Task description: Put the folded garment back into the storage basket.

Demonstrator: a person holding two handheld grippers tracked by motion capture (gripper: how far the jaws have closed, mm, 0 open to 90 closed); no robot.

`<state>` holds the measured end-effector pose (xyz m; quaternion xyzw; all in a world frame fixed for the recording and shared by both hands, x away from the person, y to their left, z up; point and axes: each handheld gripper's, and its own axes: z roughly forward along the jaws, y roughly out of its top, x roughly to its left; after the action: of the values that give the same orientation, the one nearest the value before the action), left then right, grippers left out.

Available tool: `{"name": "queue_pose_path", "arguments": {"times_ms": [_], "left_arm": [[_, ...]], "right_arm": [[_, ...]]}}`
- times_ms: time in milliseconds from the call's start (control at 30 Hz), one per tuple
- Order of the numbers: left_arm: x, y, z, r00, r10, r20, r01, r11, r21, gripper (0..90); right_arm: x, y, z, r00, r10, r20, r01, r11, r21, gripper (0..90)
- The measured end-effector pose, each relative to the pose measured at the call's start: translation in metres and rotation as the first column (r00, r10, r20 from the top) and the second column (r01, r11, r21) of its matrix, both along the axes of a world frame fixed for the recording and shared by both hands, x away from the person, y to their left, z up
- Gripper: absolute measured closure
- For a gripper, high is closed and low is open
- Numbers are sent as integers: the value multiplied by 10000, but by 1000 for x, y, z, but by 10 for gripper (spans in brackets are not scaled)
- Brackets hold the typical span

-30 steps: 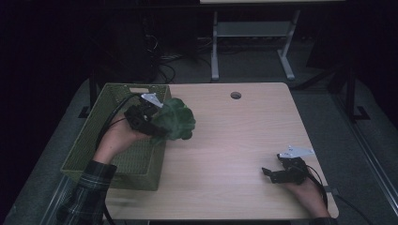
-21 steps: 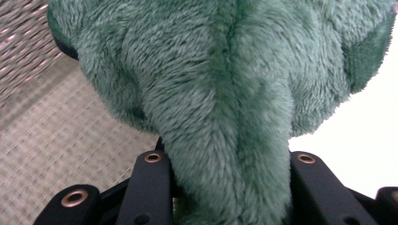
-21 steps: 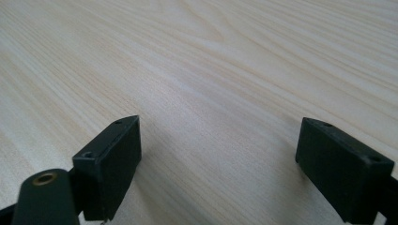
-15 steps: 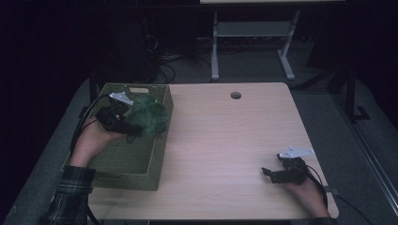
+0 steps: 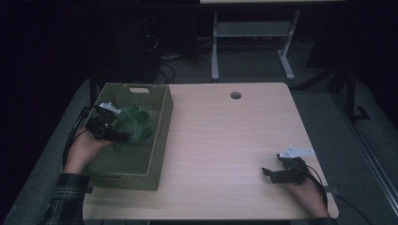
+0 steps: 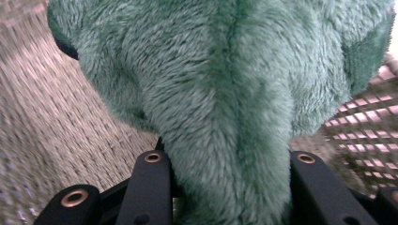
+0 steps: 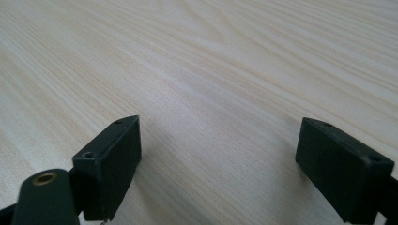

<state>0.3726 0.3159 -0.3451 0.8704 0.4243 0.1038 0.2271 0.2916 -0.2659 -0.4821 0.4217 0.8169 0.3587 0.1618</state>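
A green plush toy (image 5: pixel 133 124) hangs over the inside of the woven green basket (image 5: pixel 159 136) at the table's left edge. My left gripper (image 5: pixel 109 125) is shut on the plush toy (image 6: pixel 225 108), whose fur bulges between the two black jaws in the left gripper view. Woven basket wall (image 6: pixel 51 122) shows behind it there. My right gripper (image 5: pixel 274 172) rests low on the wooden table (image 5: pixel 225 140) near its front right corner. Its jaws stand wide apart in the right gripper view, open (image 7: pixel 218 154) over bare wood with nothing between them.
A round cable hole (image 5: pixel 235 95) sits near the table's far edge. Beyond the table stand a white metal frame (image 5: pixel 253 33) and loose cables (image 5: pixel 173 58) on the dark floor. Grey carpet (image 5: pixel 356 140) surrounds the table.
My left gripper has carried the plush toy leftward from above the table's edge into the basket and lower. The right gripper has stayed put.
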Motion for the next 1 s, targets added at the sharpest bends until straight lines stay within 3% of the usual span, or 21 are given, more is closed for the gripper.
{"name": "queue_pose_path", "arguments": {"times_ms": [133,333,700,800,1000], "left_arm": [[5,4,-19,9997,143,-209,-145,9999,-88,645],[13,4,-44,9982,218,-562,-208,9996,175,644],[17,-1,-64,9942,208,-1059,-156,9987,492,622],[18,1,-66,9925,356,-1171,-307,9986,426,579],[20,2,-68,9922,544,-1123,-481,9972,579,378]], "right_arm": [[0,0,0,10000,-2,0,2,10000,1,143],[0,0,0,10000,0,-2,0,10000,1,144],[0,0,0,10000,-2,1,2,10000,1,143],[0,0,0,10000,-1,2,1,10000,1,143],[0,0,0,10000,-1,3,1,10000,-6,144]]}}
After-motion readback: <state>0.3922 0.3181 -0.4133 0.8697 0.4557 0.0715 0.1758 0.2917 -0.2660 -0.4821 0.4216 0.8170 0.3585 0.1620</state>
